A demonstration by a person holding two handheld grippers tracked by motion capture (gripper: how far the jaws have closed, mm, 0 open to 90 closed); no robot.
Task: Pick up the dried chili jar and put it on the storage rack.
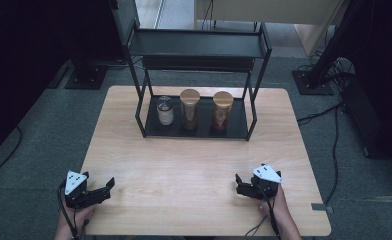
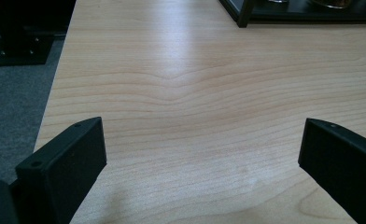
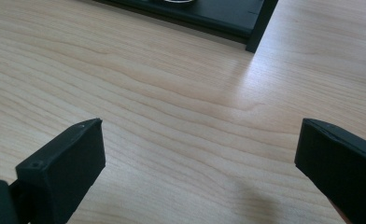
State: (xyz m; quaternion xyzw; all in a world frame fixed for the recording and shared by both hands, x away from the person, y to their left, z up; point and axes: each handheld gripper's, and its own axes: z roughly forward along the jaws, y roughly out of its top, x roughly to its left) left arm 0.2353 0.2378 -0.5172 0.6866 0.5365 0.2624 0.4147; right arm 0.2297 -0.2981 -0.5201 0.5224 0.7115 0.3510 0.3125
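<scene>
two grippers rest low over the near part of the wooden table: the left gripper with jaws wide apart, then the right gripper, jaws also wide apart. between them, farther back, three jars stand in a row on the black rack, well apart from both.
</scene>
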